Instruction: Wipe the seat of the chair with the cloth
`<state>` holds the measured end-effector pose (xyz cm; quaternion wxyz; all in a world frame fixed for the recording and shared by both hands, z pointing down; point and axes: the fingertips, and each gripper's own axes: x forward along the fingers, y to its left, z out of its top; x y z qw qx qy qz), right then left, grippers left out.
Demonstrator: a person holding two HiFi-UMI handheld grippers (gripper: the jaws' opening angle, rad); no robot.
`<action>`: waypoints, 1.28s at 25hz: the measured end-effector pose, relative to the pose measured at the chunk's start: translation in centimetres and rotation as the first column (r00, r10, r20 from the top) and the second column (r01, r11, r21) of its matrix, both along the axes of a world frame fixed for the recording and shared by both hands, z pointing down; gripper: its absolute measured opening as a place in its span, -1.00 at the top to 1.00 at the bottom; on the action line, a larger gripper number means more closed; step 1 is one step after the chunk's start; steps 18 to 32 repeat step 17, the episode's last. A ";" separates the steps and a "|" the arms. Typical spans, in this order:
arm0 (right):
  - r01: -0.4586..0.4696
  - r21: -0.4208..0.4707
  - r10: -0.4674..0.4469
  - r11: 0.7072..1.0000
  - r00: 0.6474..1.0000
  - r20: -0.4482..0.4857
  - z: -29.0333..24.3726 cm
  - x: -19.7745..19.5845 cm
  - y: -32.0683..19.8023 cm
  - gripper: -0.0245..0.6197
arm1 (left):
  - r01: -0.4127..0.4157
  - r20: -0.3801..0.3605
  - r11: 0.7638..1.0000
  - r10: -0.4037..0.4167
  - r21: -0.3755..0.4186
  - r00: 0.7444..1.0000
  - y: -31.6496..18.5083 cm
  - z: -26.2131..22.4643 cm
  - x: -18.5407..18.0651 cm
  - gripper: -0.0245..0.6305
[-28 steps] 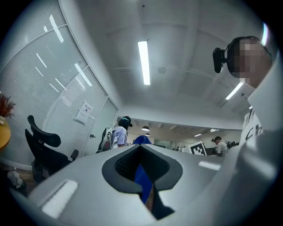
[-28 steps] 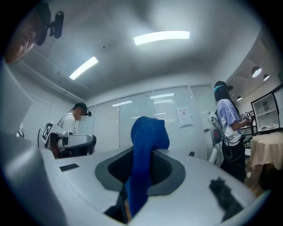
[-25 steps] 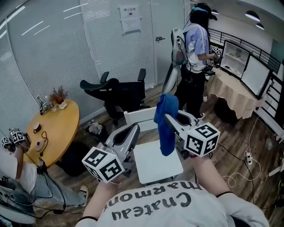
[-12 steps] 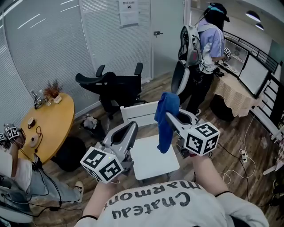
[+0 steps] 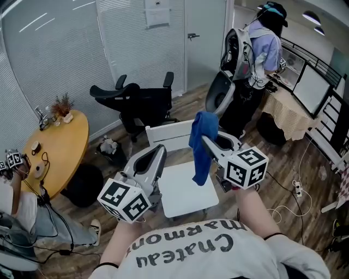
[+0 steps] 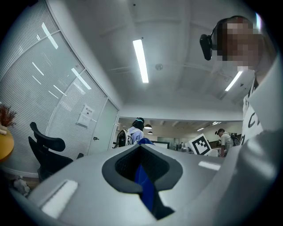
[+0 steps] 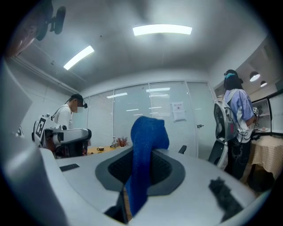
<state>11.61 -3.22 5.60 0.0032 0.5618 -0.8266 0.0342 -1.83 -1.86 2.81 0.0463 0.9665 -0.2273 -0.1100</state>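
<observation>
The only words we can read are on our white shirt (image 5: pixel 191 248). They are upside down at the bottom of the head view and say "Chateau" and "Marmon". A sheet of paper (image 5: pixel 156 6) sticks to the glass wall (image 5: pixel 65 49), but its print is too small for us to read. Each gripper has a cube with black and white squares on it.

Our right gripper (image 5: pixel 209 144) is clamped on the blue cloth (image 5: pixel 203 136). The cloth pokes up past the tips and hangs down in the air over the back right part of the seat (image 5: pixel 182 192) of the white chair (image 5: pixel 169 134). We cannot tell if it touches the seat. Our left gripper (image 5: pixel 158 149) is over the seat's back left corner. Its jaws are pressed together at the tips with nothing in them. A bit of blue shows through a thin crack lower down.

The floor (image 5: pixel 283 180) is dark wood with cables on it. A black office chair (image 5: pixel 139 103) stands behind the white one. A round yellow table (image 5: pixel 62 150) with small things near its far edge is at the left. At the right, a person with a backpack (image 5: pixel 262 38) stands by a table with a tan cover (image 5: pixel 286 117). Long lights (image 6: pixel 140 59) glow on the ceiling.
</observation>
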 end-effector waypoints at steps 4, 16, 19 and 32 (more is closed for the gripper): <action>0.000 0.000 0.000 1.000 1.000 0.001 -0.4 -0.2 -0.6 0.67 | 0.006 0.004 1.000 -0.006 -0.008 1.000 -0.7 -0.1 -0.2 0.90; -0.006 -0.001 0.006 1.000 1.000 -0.004 -0.8 0.0 -1.7 0.67 | -0.007 0.014 1.000 0.007 0.004 1.000 -1.8 -0.3 0.2 0.90; -0.006 0.000 0.006 1.000 1.000 -0.005 -0.9 -0.1 -1.7 0.67 | -0.006 0.015 1.000 0.006 0.005 1.000 -1.8 -0.4 0.2 0.90; -0.006 0.000 0.006 1.000 1.000 -0.005 -0.9 -0.1 -1.7 0.67 | -0.006 0.015 1.000 0.006 0.005 1.000 -1.8 -0.4 0.2 0.90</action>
